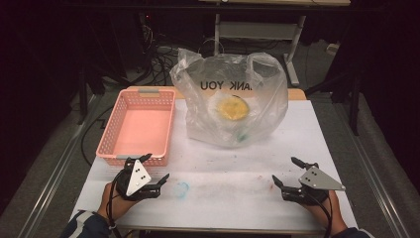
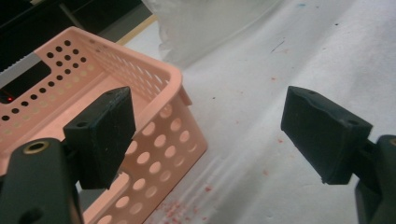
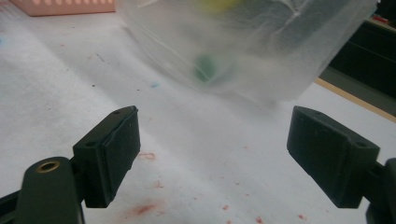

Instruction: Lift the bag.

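Note:
A clear plastic bag (image 1: 233, 96) printed with "THANK YOU" stands at the table's far middle, holding a yellow round item (image 1: 232, 108) and something green (image 3: 204, 67). A pink perforated basket (image 1: 138, 126) sits empty at the left. My left gripper (image 1: 154, 168) rests near the front left, just before the basket's near corner (image 2: 180, 126), open with nothing between its jaws. My right gripper (image 1: 287, 173) is at the front right, open and empty, facing the bag (image 3: 243, 46).
The white table cover (image 1: 233, 188) carries red and blue stains, including a bluish smear (image 1: 182, 189) between the grippers. Beyond the table's far edge are a desk frame (image 1: 257, 29) and cables on the floor. The surroundings are dark.

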The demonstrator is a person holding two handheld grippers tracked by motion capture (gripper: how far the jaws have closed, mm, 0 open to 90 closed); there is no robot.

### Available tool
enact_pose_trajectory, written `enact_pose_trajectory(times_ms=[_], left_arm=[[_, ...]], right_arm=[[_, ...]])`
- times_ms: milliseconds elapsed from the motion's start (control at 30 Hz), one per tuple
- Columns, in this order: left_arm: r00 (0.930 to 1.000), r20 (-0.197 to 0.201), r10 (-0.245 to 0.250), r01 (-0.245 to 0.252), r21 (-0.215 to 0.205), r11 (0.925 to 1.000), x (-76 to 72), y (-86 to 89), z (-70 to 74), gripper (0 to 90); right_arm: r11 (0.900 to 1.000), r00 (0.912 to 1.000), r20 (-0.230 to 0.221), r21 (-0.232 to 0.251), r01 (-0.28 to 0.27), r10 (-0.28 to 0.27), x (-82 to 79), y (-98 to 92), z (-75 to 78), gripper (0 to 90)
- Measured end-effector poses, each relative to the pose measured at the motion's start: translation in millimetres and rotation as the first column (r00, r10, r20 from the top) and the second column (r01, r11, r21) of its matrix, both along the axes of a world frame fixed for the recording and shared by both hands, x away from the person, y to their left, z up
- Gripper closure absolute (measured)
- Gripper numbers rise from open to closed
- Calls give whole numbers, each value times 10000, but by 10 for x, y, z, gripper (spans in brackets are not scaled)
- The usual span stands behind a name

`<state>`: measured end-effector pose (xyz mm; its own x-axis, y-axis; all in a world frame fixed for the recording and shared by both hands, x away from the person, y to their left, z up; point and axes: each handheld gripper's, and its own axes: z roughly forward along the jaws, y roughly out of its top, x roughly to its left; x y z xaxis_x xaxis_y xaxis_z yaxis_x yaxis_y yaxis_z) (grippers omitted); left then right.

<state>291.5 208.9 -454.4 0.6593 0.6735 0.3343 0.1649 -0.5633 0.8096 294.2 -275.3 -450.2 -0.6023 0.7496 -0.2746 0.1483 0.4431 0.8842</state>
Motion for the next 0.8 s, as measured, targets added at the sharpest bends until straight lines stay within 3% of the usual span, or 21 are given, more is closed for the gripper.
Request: enact_pose_trajectory(times_ms=[333, 800], left_arm=[[10000, 4, -60, 60, -33, 10000, -16, 8, 12, 175], [9999, 8, -151, 151, -98, 9998, -2, -15, 26, 175]], right_arm=[[9999, 9997, 232, -118, -28, 31, -26, 51, 30, 182], [9998, 9999, 130, -178, -85, 88, -14, 50, 14, 182]])
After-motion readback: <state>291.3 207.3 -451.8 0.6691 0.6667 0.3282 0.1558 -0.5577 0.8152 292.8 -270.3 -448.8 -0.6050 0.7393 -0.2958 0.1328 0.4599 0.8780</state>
